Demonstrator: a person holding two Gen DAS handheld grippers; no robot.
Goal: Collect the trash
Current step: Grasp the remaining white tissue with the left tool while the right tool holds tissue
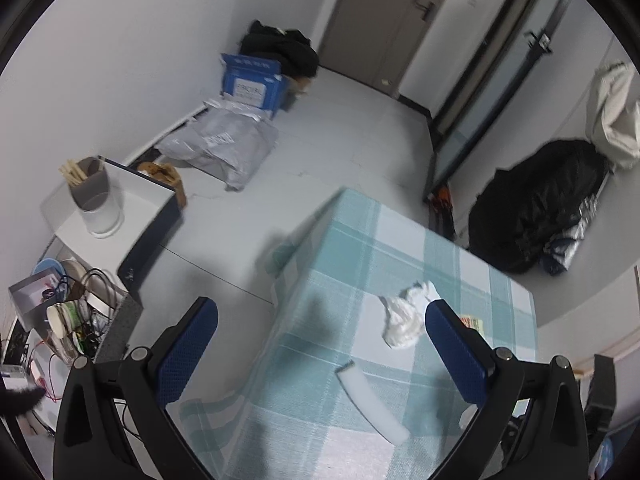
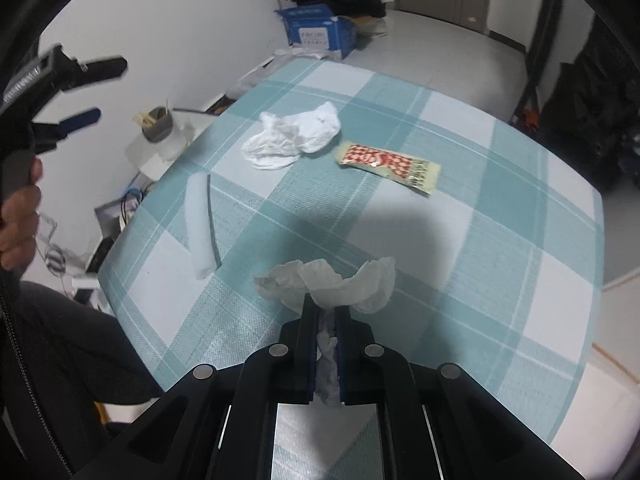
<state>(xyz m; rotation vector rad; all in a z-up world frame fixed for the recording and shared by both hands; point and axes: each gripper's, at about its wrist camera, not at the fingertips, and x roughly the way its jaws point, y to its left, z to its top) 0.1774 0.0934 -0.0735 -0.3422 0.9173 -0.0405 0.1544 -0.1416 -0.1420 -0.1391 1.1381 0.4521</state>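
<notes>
The right gripper (image 2: 325,312) has its jaws pressed nearly together on a crumpled white tissue (image 2: 340,284), which bunches out past the fingertips and trails back between the pads; it hangs over the near part of the table (image 2: 500,240) with its teal-and-white checked cloth.

The left gripper (image 1: 320,324) stands wide open with nothing between its blue pads — in the right wrist view it is off the table's left edge, gripped by a hand (image 2: 18,224).

Three more pieces lie on the cloth. A second wad of white tissue (image 2: 294,138) sits towards the far edge, with a red-and-yellow snack wrapper (image 2: 390,168) just beside it on the right, apart from it. A white foam strip (image 2: 200,226) lies along the left edge.

On the floor beyond the far edge, near the wall, stands a blue cardboard box (image 2: 318,32).
</notes>
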